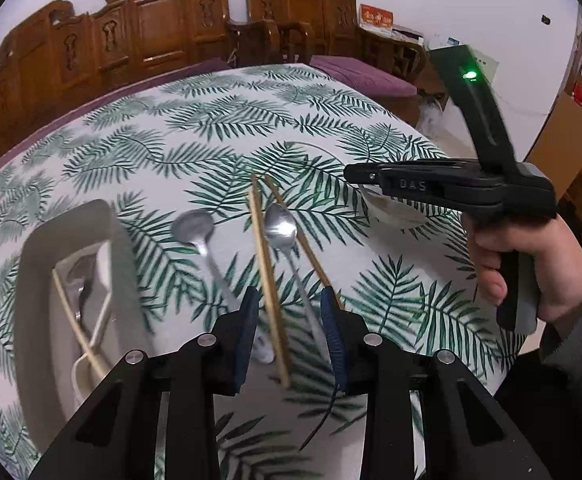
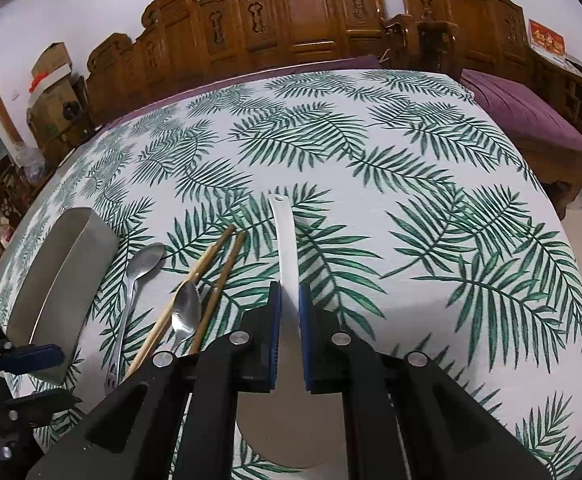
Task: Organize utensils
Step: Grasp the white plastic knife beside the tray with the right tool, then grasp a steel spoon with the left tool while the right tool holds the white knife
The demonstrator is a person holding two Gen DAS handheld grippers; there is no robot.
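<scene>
Leaf-print tabletop [image 2: 371,152], carved wooden chairs [image 2: 311,12] behind. Right tongs [image 2: 289,320] clamped on white spatula handle [image 2: 285,240], lifted. Left tongs [image 1: 291,332] partly open over a wooden chopstick [image 1: 269,280], nothing gripped. Two metal spoons [image 2: 187,312], chopsticks between both tongs; grey tray [image 2: 63,264] far left.

Two steel spoons [image 2: 187,312] and two wooden chopsticks [image 2: 211,280] lie loose on the leaf-print cloth beside a grey tray [image 2: 63,264]; a white ladle [image 2: 285,240] is lifted.
</scene>
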